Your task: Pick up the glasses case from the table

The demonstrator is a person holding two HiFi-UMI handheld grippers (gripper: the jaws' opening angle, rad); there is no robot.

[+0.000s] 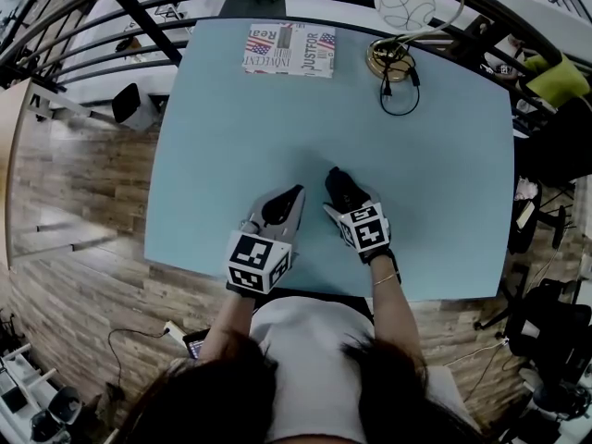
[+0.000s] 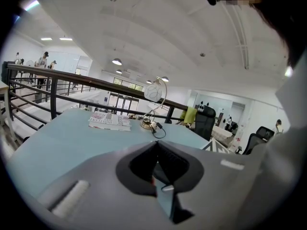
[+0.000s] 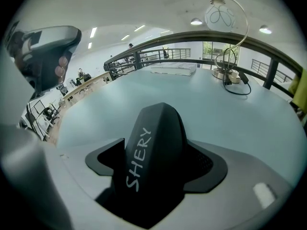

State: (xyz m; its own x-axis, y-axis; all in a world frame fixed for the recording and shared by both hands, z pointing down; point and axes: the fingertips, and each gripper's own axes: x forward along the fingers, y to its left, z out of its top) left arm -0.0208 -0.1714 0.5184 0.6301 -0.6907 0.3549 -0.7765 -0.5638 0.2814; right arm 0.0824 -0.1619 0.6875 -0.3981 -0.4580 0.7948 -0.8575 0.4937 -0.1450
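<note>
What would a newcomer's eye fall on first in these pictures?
First, the black glasses case lettered SHERY, clamped in the right gripper over the near part of the pale blue table. Beside it, the left gripper is shut and empty. At the table's far edge are a printed paper and a globe lamp.

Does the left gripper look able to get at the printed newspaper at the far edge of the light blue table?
Probably yes, with a stretch. Bare light blue table lies between the left gripper and the printed newspaper, with nothing blocking. Its jaws are together and would need opening first.
</note>
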